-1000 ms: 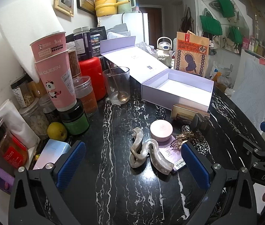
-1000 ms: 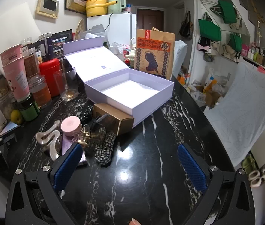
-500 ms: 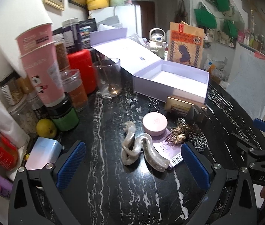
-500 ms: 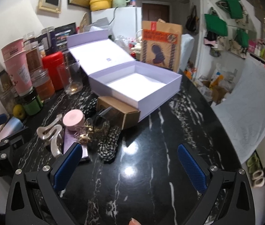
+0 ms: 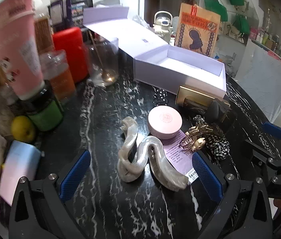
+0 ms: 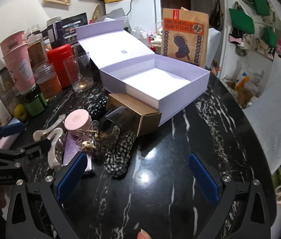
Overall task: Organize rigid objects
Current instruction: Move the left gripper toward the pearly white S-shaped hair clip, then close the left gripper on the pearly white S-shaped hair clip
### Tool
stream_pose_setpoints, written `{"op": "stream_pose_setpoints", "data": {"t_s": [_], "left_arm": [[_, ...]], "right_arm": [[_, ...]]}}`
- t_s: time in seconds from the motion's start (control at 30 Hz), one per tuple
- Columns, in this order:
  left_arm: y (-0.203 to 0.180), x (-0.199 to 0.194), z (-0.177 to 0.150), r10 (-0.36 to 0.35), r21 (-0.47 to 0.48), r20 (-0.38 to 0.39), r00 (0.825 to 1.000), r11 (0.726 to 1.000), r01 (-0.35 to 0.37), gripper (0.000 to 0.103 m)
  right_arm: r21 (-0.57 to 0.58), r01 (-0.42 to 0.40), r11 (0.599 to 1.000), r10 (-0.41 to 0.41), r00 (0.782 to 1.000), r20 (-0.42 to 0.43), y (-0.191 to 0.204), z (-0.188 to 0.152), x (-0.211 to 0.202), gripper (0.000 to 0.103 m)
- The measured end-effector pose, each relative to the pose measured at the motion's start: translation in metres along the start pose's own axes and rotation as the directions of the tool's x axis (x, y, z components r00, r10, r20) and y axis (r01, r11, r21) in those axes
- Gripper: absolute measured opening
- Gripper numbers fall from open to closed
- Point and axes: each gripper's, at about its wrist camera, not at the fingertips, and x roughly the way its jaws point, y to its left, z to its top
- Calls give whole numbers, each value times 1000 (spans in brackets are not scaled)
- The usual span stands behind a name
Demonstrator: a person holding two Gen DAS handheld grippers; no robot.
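Two views, left wrist first. Your left tool is spread wide w/ nothing in it, blue pads either side of the pearly wavy hair claw, which lies on the black marble worktop just ahead. Behind it sits the pink round compact, partly on a lilac card; a gold claw clip and checked scrunchie lie to its right. The open lilac box stands empty farther back, prob. the destination.

The pearly claw looks like stiff glossy plastic: light, slippery, curved. I'd pinch across one thick loop near the middle, not the tapered end, else it may twist out. The compact is rigid and smooth; take it across the rim.

Right wrist view: your right tool is also wide apart and empty, over bare worktop beside the scrunchie. A gold carton touches the box's front wall, w/ a dark glass tumbler lying on its side at its mouth. That one's fragile; grip gently.
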Motion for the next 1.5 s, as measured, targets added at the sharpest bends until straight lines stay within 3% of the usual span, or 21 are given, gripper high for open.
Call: {"op": "stream_pose_setpoints", "data": {"t_s": [0.13, 0.33, 0.5, 0.67, 0.87, 0.93, 1.1, 1.43, 1.5], "left_arm": [[13, 14, 0, -72, -66, -1, 997, 995, 71, 103], [21, 32, 3, -80, -90, -28, 996, 993, 77, 103], [21, 43, 7, -68, -79, -54, 996, 995, 63, 78], [30, 47, 4, -146, -111, -82, 986, 984, 137, 62], [34, 36, 3, -48, -11, -86, 995, 999, 47, 58], [36, 37, 2, -57, 0, -89, 994, 998, 57, 58], [31, 48, 1, 12, 51, -106, 994, 999, -7, 58], [35, 44, -1, -25, 49, -68, 997, 998, 28, 56], [39, 42, 1, -63, 26, -78, 995, 998, 65, 55]], "right_arm": [[6, -29, 1000, 30, 999, -21, -4, 4, 12, 103], [17, -78, 997, 78, 997, -15, -10, 13, 14, 103], [2, -102, 995, 102, 995, -7, -9, 23, 19, 103], [5, -129, 992, 129, 991, -33, -10, 26, 30, 103], [-5, -113, 994, 112, 991, -74, -15, 25, 43, 103], [7, -136, 991, 136, 987, -81, -18, 24, 45, 103], [11, -177, 984, 177, 981, -76, -19, 23, 45, 103], [21, -240, 970, 241, 967, -83, -14, 26, 48, 99], [15, -240, 971, 240, 968, -78, -13, 27, 46, 97]]}}
